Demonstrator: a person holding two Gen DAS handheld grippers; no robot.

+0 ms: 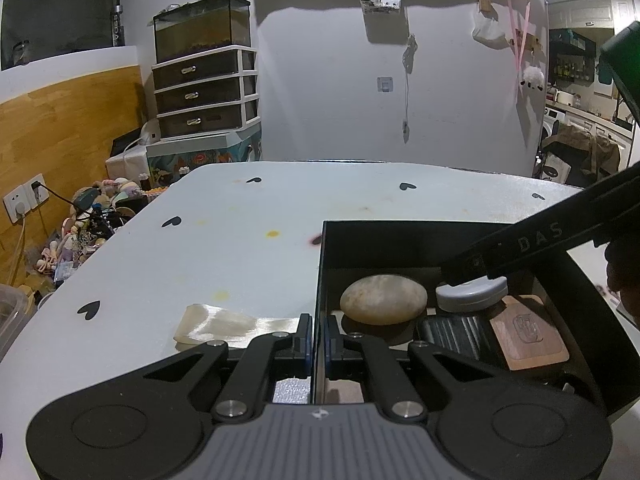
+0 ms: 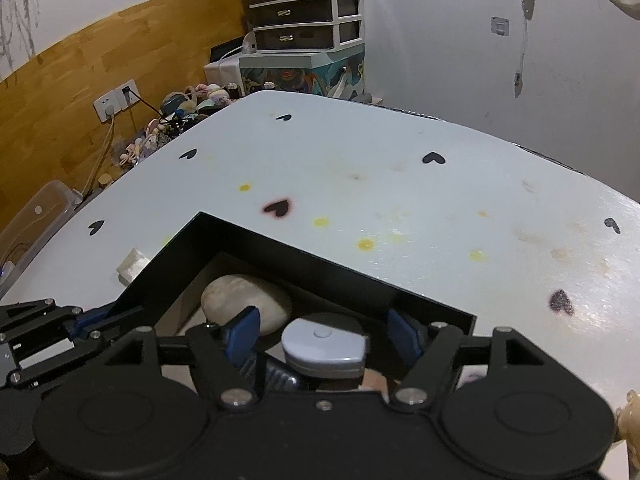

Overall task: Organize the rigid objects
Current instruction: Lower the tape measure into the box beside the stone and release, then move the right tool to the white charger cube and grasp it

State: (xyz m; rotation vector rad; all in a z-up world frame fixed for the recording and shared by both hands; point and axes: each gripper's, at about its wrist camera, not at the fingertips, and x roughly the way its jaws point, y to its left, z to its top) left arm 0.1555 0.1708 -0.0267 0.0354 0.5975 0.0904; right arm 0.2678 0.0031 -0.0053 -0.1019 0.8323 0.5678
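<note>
Grey plastic, rounded at one end and flat on top with a small button-like dot, the little case [image 2: 325, 346] sits inside the black box [image 1: 325, 264] on the worktop [image 1: 240, 248], just beside the pale stone [image 1: 383, 299] and above a ribbed dark piece [image 1: 454, 334] and a wooden block [image 1: 528, 334]. The right claw [image 2: 324, 334] hangs over it with its blue pads spread wide on either side, holding nothing, though I cannot tell whether the case rests on the things beneath or is just being let go. The left claw [image 1: 318, 338] is pinched narrow on the box's left wall, steadying it. The case looks light, stiff and smooth, so it would likely slide under a careless squeeze; its two straight flanks seem the surest place to take hold. The stone looks heavy, hard and slippery, best gripped across its narrow middle. A strip of pale ribbon [image 1: 236, 326] lies on the worktop outside the box.
</note>
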